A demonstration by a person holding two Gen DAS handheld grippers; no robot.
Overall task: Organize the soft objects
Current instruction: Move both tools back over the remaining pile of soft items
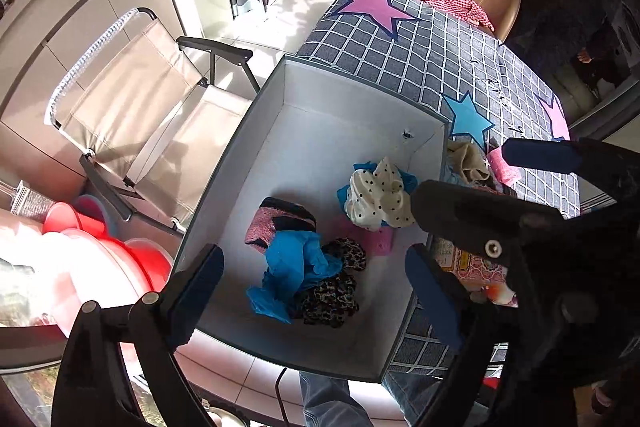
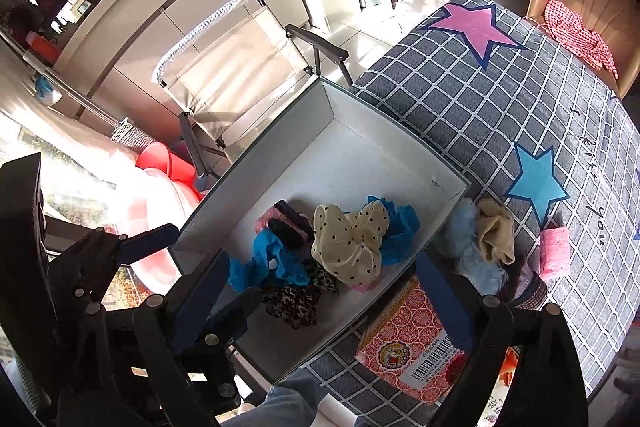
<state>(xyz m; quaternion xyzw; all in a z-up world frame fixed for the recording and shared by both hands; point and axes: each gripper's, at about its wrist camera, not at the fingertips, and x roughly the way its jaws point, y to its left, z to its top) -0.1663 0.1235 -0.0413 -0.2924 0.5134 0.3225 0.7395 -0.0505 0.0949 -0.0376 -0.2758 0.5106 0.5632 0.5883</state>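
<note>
While both grippers, left (image 1: pixel 312 291) and right (image 2: pixel 320 291), hang with fingers spread and empty, the cream polka-dot cloth (image 2: pixel 350 241) lies crumpled in the white box (image 2: pixel 360 167).

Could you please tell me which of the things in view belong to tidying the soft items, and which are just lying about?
Part of the job:
- white box
- polka-dot cloth, blue cloth, leopard cloth inside it
- beige cloth, pink roll, still on the table

Just lying about:
- folding chair
- red patterned packet
- red checked cloth on the far chair
</note>
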